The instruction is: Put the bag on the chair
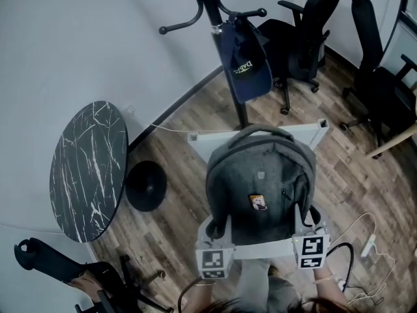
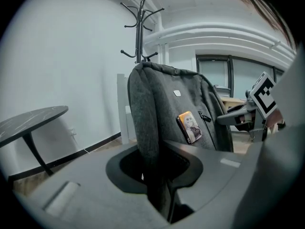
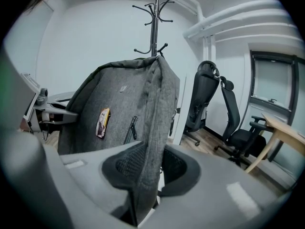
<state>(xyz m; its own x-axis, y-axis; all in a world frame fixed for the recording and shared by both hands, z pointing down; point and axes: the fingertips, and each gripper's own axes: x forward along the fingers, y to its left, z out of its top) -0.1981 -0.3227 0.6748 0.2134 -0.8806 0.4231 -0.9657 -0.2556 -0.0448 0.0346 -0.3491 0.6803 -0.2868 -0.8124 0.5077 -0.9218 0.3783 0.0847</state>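
Head view: a grey bag (image 1: 260, 181) of felt-like woven cloth, with a rounded top and an arched carry handle (image 1: 264, 130), stands upright between the two tools. The left gripper (image 1: 218, 231) is at its lower left edge and the right gripper (image 1: 303, 225) at its lower right. A white straight-railed frame (image 1: 208, 139) lies just beyond the bag. A round black marble-veined table (image 1: 88, 168) stands outward of the left gripper, over a wood-plank floor (image 1: 189, 119).

Left gripper view: the smooth grey jaws pinch the bag's thick side seam. A small glossy orange-edged rectangular badge (image 2: 189, 127) sits on the bag's front, to the jaws' right.

Right gripper view: these jaws pinch the opposite seam, with dark mesh padding showing just left of them. Black office chairs (image 3: 209, 104) stand beyond, to the right.
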